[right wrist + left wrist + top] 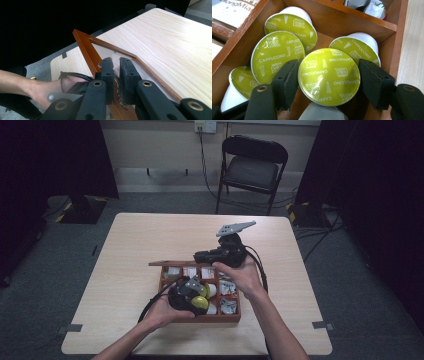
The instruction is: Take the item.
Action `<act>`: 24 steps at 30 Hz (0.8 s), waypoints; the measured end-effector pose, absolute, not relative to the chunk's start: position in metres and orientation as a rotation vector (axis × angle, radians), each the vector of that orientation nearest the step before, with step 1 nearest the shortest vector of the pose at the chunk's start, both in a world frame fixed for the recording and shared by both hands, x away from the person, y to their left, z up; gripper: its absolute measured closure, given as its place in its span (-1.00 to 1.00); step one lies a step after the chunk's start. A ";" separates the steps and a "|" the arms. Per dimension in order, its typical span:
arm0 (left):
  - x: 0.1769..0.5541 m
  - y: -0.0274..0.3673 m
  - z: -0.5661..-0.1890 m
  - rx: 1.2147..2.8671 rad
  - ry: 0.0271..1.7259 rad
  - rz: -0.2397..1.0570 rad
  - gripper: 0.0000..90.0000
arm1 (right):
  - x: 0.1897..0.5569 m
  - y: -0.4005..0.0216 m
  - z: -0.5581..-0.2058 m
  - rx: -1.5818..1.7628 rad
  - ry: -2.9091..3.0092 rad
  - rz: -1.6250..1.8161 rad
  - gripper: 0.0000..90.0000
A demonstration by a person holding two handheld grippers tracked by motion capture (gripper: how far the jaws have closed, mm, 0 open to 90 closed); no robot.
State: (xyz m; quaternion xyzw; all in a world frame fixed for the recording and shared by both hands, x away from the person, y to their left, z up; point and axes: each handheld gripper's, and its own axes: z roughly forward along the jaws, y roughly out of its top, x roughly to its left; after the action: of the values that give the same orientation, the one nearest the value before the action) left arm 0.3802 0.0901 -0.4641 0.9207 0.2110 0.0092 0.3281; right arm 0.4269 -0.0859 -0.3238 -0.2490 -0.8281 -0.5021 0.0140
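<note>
On the left, our left gripper point(328, 82) clamps a green cappuccino capsule point(329, 76) in the near left compartment of the wooden box point(165, 281), among other capsules point(277, 56). To the right, our right gripper point(117, 75) is closed on the box's raised glass lid point(86, 46), holding it open above the table point(130, 250).

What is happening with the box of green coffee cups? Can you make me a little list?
box: wooden box with compartments, on the table
lid: glass-paned wooden lid held up open
right gripper: jaws shut on the lid's edge
left gripper: jaws on either side of one green capsule, pads touching its rim
capsules: four more green capsules lie in the same compartment, e.g.
label: each foil top reads cappuccino
other compartments: hold white packets
</note>
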 end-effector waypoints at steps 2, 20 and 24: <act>0.380 0.090 -0.464 2.419 0.546 0.026 -0.17 | 0.427 -0.086 -0.324 -0.775 -2.579 -1.564 0.83; 0.380 0.099 -0.458 2.374 0.558 0.031 -0.16 | 0.426 -0.086 -0.324 -0.769 -2.582 -1.563 0.83; 0.377 0.103 -0.453 2.353 0.559 0.043 -0.16 | 0.426 -0.086 -0.324 -0.768 -2.583 -1.564 0.83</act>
State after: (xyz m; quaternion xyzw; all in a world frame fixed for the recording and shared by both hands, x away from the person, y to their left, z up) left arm 0.3769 0.1029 -0.4531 0.9099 0.2163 0.0168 0.3535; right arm 0.4260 -0.0859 -0.3242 -0.2464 -0.8290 -0.5019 0.0131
